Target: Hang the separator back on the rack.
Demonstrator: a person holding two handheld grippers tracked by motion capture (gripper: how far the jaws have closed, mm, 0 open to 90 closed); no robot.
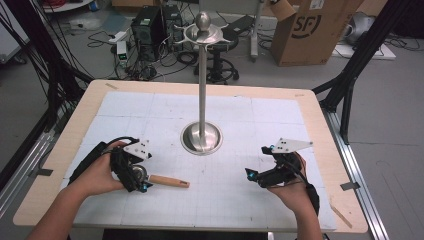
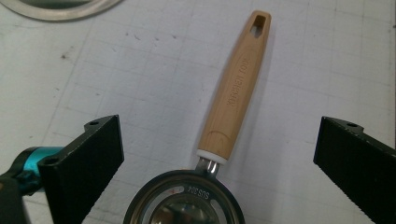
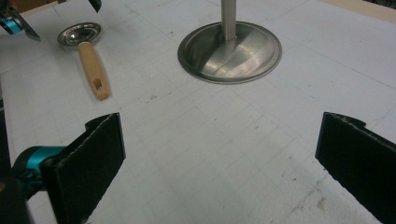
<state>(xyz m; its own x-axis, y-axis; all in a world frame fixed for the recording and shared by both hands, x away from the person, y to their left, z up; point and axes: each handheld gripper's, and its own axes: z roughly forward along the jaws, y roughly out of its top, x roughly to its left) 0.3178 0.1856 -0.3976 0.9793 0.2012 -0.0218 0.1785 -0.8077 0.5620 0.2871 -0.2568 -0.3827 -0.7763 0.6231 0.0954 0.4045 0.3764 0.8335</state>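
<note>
A small steel strainer with a wooden handle (image 1: 169,181) lies flat on the white mat, handle pointing right. My left gripper (image 1: 141,176) is open just above it, its jaws standing on either side of the steel bowl (image 2: 184,200) and the handle (image 2: 236,91) without touching them. A steel stand (image 1: 202,85) with a round base (image 3: 229,46) and hooks at its top rises from the middle of the mat. My right gripper (image 1: 256,161) is open over bare mat at the front right, with nothing between its jaws (image 3: 219,123). From there the strainer (image 3: 91,63) lies far to its left.
The white gridded mat (image 1: 250,115) covers most of a wooden table (image 1: 320,125). Behind the table the floor holds cables, computer cases (image 1: 150,30) and a cardboard box (image 1: 312,30). Black frame legs stand at both sides.
</note>
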